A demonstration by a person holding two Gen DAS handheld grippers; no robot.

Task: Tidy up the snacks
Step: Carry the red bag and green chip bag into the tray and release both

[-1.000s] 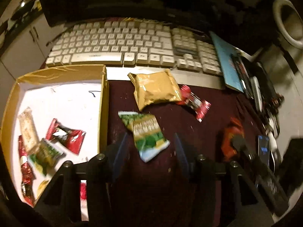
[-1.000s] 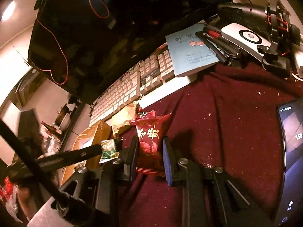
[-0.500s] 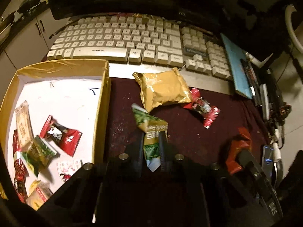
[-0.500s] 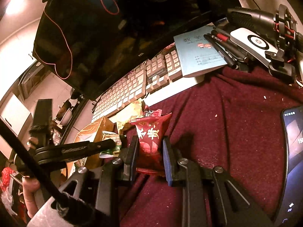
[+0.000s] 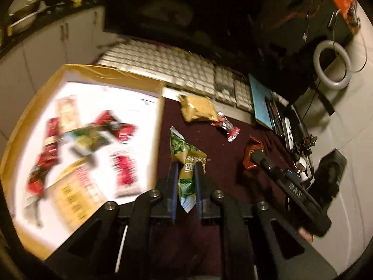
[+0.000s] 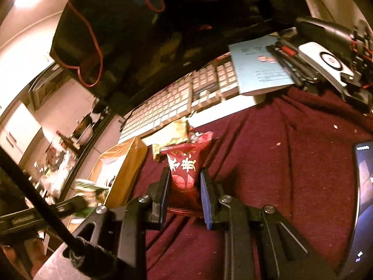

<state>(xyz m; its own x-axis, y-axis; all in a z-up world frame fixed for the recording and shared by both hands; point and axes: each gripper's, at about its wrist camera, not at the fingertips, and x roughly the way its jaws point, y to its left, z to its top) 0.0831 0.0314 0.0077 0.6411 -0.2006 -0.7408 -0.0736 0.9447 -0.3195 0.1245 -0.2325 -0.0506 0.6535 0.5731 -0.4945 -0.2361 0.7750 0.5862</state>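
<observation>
Jaws of the left hand-held gripper (image 5: 185, 182) have clamped the green packet (image 5: 186, 163) and lifted it off the desk (image 5: 209, 144) toward the box (image 5: 158, 107) at left; the right hand-held gripper (image 6: 184, 189) grips the red packet (image 6: 185, 168).

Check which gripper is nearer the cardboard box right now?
Left. The left gripper holds a green packet right beside the cardboard box wall; the right gripper, gripping a red packet, sits farther out on the cloth.

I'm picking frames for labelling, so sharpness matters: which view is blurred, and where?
Left wrist view: motion blur smears the box, its snacks and the keyboard; the green packet in the left gripper stays sharp. Right wrist view: mostly crisp, red packet print legible, dim warm light.
</observation>
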